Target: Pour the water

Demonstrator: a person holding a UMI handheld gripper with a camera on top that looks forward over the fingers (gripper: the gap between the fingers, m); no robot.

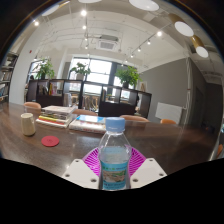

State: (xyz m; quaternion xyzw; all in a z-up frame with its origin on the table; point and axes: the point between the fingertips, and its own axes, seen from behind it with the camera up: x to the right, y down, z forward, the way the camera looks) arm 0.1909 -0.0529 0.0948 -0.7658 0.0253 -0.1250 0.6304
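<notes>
Pink-padded gripper (pixel 114 168) fingers clamp a clear water bottle (pixel 115 158) w/ blue cap, upright btwn them. Beyond, on dark wooden table (pixel 170 140): cream cup (pixel 28 124) by red coaster (pixel 50 141), stacked books (pixel 57 116) farther back. Office bkgd.

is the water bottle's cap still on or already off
On. The water bottle stands upright between the gripper fingers with its blue cap seated on the neck. Whether it is screwed tight, cannot tell.

Dark worktop (pixel 40 155) bearing a red coaster (pixel 50 142), a pale cup (pixel 28 124) and stacked books (pixel 57 116); potted plants (pixel 130 76) near the windows.
</notes>
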